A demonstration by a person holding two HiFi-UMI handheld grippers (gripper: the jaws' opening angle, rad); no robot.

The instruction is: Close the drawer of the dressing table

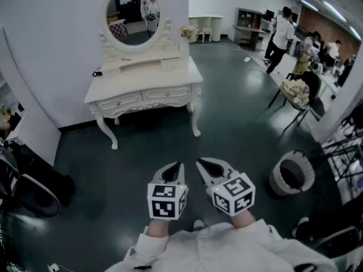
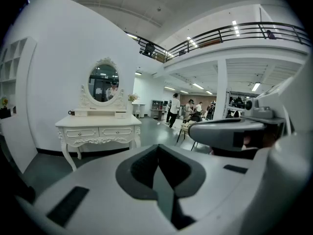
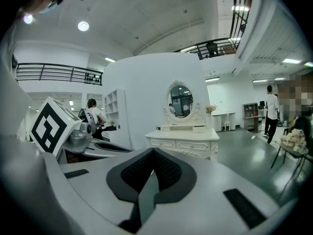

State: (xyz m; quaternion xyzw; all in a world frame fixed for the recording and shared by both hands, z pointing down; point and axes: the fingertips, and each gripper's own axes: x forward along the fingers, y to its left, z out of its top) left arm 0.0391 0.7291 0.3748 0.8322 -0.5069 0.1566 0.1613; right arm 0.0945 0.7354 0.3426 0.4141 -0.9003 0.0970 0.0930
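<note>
Approaching the white carved dressing table (image 1: 170,75)
The person is standing well apart from it, holding the left gripper (image 1: 179,165) and right gripper (image 1: 199,163) closed and empty; walking closer is needed next.

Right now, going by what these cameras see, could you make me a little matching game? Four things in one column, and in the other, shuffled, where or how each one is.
Things:
1. dressing table
2. oval mirror
3. round ribbed bin
4. left gripper

Places or states:
A. on the dark floor, at the right of the head view
B. jaws shut, nothing between them
C. against the white wall, on curved legs
D. standing at the back of the table top

Pairs: 1-C, 2-D, 3-A, 4-B.
</note>
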